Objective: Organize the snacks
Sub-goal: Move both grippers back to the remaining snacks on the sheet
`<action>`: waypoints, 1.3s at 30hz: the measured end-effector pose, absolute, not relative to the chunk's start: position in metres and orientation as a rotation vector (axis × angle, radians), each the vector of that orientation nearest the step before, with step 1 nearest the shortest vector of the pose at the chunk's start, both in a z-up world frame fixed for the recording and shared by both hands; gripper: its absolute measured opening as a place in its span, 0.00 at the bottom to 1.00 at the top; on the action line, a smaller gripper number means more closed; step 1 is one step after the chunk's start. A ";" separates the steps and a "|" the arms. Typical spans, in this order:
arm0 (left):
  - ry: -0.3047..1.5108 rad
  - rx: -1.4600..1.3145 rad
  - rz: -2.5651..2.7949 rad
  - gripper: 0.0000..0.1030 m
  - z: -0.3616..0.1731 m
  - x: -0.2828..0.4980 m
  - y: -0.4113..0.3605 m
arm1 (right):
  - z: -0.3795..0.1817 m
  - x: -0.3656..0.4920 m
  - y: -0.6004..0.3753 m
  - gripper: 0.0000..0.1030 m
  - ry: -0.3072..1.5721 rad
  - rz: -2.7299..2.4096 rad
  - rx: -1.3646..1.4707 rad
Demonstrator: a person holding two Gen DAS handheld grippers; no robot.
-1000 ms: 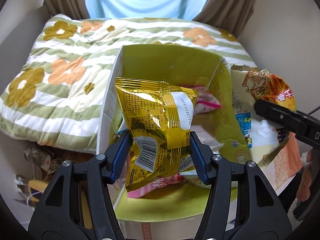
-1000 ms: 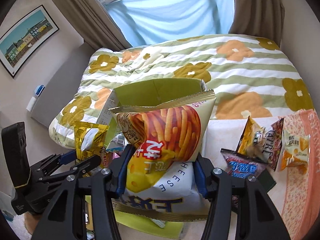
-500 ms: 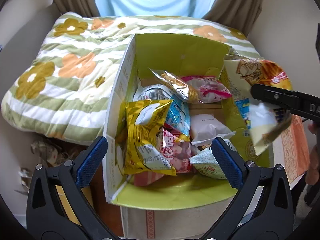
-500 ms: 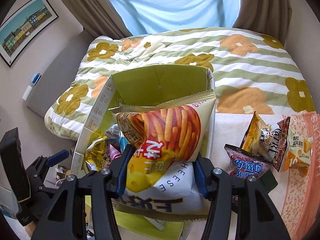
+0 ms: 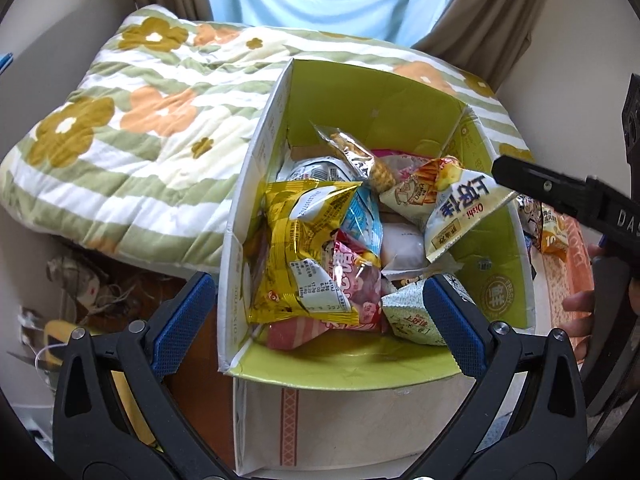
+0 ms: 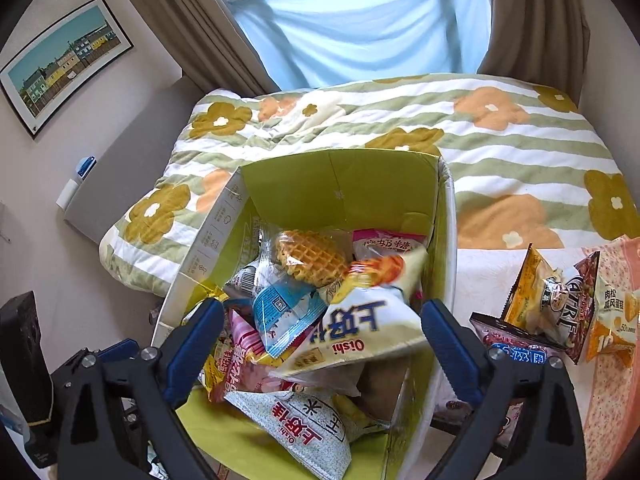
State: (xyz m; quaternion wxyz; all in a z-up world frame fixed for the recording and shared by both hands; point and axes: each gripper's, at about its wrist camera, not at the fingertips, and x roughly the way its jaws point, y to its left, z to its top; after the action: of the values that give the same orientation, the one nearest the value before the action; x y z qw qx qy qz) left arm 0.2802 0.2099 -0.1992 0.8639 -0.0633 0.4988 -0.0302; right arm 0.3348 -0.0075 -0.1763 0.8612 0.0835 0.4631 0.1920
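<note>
Both my left tongs [image 5: 316,316] and right tongs [image 6: 322,340] hung open and empty over the box [image 5: 256,184]. I judged the cheese-stick bag [image 6: 360,332], perched atop the heap, could slide out.

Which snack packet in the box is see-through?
The waffle packet near the box's far wall: its wrapper is clear, showing the waffle; the others are printed.

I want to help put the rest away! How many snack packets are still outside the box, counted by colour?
Yellow packet: 1
Dark red packet: 1
Orange packet: 1
Purple packet with a blue label: 1
Total: 4 packets in view outside the box
</note>
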 end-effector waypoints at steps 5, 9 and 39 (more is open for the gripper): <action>1.041 -0.125 -0.072 1.00 -0.198 0.276 0.210 | -0.180 0.326 -0.005 0.95 1.007 0.391 0.152; 1.030 -0.108 -0.089 1.00 -0.194 0.275 0.208 | -0.174 0.316 -0.008 0.95 1.012 0.380 0.148; 0.922 -0.020 -0.260 1.00 -0.147 0.275 -0.010 | -0.135 0.257 -0.262 0.95 0.906 0.108 0.256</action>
State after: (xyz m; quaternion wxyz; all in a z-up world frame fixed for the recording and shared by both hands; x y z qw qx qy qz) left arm 0.2748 -0.0096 -0.1475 0.8875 -0.0099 0.4435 -0.1249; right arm 0.2574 -0.2620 -0.1353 0.8899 0.1231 0.4361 0.0521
